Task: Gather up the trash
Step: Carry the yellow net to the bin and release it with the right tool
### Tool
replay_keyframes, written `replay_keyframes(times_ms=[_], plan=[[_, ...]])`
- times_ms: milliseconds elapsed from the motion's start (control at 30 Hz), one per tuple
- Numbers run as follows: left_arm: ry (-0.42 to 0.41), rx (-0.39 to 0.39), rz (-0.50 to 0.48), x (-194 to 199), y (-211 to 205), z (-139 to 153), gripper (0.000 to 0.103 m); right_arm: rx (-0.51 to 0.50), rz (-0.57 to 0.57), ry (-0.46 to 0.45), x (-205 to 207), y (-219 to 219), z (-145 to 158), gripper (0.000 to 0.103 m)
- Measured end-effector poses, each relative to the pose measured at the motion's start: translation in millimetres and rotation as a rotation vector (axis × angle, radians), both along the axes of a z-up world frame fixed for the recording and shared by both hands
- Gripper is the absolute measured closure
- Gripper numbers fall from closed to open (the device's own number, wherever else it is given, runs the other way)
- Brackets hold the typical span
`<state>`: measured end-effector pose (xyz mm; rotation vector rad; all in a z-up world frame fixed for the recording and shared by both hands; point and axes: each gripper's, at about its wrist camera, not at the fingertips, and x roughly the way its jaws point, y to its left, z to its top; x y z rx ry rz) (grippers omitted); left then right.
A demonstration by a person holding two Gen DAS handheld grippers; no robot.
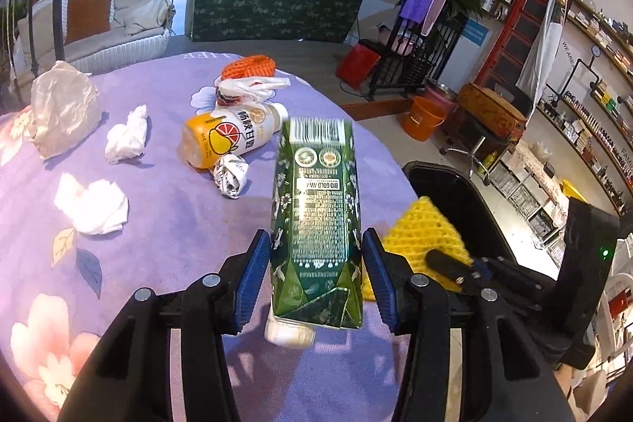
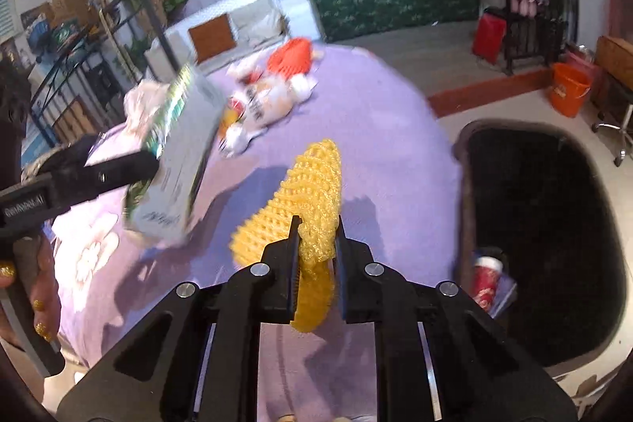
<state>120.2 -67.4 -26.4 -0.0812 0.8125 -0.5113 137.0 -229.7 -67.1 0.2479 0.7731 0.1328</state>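
Green carton (image 1: pixel 316 220) clamped in left jaws — yellow foam net (image 2: pixel 312 200) pinched in right.

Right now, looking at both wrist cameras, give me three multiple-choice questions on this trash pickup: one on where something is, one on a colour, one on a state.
1. Where is the black trash bin?
A. On the table
B. On the floor beside the table's right edge
C. Under the hanging wicker chair

2. What colour is the foam fruit net in the right gripper?
A. Yellow
B. Blue
C. White

3. What is the state of the left gripper?
A. Open and holding nothing
B. Shut on the drink bottle
C. Shut on the green carton

Answers:
1 B: the right wrist view shows the bin's open mouth below the edge of the purple floral tablecloth.
2 A: the mesh between the fingers is yellow.
3 C: both blue pads press the carton's sides, while the orange-and-white drink bottle lies on the cloth.
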Motion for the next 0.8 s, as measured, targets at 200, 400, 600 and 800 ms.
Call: replay_keyframes(times_ms=[200,400,600,800], plan=[[-0.018,0.022,-0.042,1,-19,0,0.068,0.004,-0.136,-0.003,-13,-53,8,0.088],[-0.014,0.076,0.024,6,-19,-6,0.022,0.044,-0.193,0.027,-23,-79,-1,0.088],[0.118,0.197,-0.039,37,-30,-40,0.021,0.080,-0.194,0.045,-23,-80,-9,0.088],[0.170,0.309,-0.054,54,-46,-61,0.055,0.063,-0.202,0.033,-26,-82,-5,0.088]])
